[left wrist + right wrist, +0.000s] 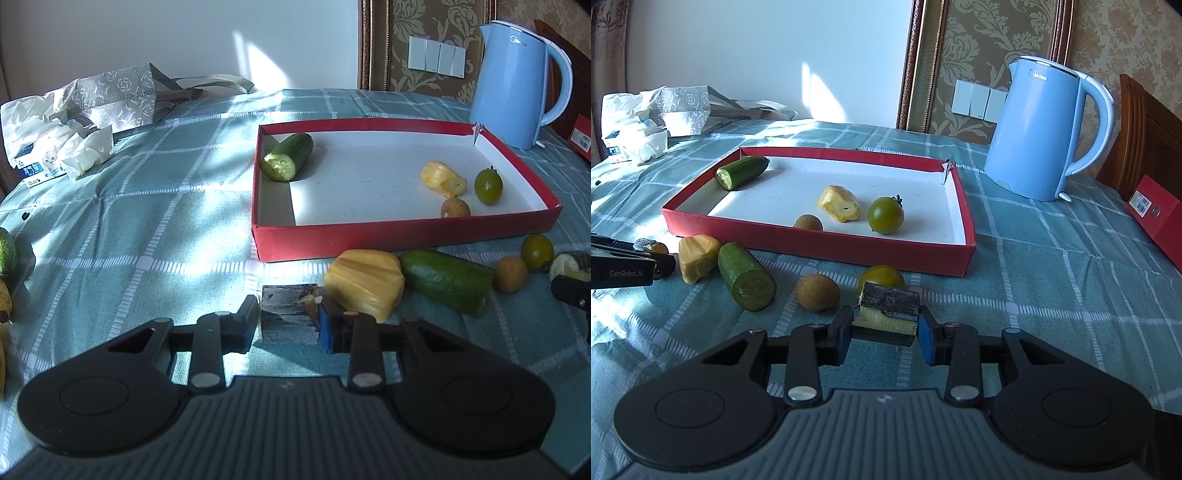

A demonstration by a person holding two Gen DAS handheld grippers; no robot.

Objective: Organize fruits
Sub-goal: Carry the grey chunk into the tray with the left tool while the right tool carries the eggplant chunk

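Checked tablecloth (pixel 1052 258), sunlit. Left gripper (pixel 288 317) pinches a dark-skinned piece (pixel 290 314), partly hidden; right gripper (pixel 884 325) pinches a similar piece (pixel 888 308). Red tray (pixel 820 245) ahead.

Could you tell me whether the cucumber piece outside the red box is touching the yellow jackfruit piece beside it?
Touching: in the left wrist view the cucumber piece butts against the jackfruit piece with no cloth visible between them.

"Midea" on the blue kettle (pixel 1039 133); "GenRobot.AI" on the left tool (pixel 663 264).
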